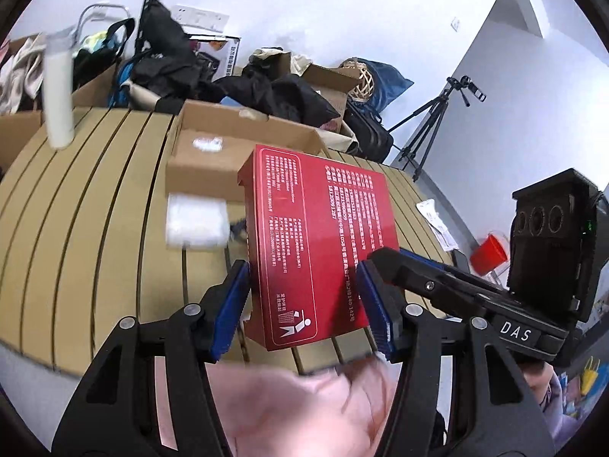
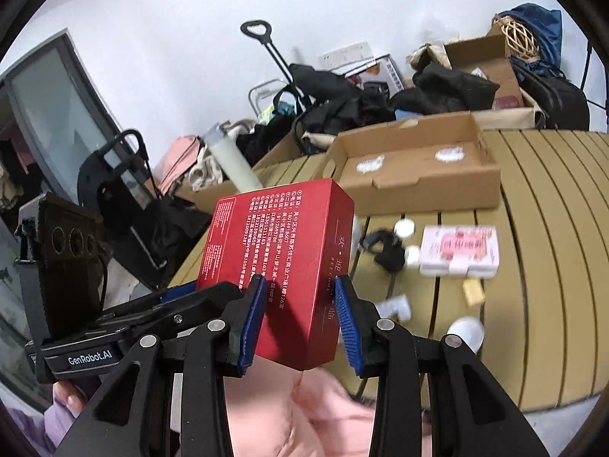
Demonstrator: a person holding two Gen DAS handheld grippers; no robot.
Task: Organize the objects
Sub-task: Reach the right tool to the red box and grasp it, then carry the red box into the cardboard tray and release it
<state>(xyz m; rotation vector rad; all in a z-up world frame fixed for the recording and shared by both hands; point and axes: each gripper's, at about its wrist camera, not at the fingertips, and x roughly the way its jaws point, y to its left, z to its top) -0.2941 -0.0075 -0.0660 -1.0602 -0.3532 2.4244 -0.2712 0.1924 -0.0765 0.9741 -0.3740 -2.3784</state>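
A red box (image 1: pixel 319 243) with white print is held in the air over the near edge of the slatted tan table (image 1: pixel 95 205). My left gripper (image 1: pixel 304 304) is shut on its two long sides. My right gripper (image 2: pixel 300 316) is shut on the same red box (image 2: pixel 281 262), gripping it across its narrow thickness. In the left wrist view the right gripper's body (image 1: pixel 456 289) reaches in from the right. In the right wrist view the left gripper's body (image 2: pixel 125 327) reaches in from the left. An open cardboard tray (image 2: pixel 415 160) lies on the table beyond the box.
On the table are a pink-white flat pack (image 2: pixel 460 255), a black cable clump (image 2: pixel 384 247), small white caps (image 2: pixel 464 331) and a tall white tube (image 1: pixel 57 91). Bags, clothes and boxes pile up behind the table. A tripod (image 1: pixel 430 129) stands at right. Pink cloth (image 1: pixel 297 411) lies below the grippers.
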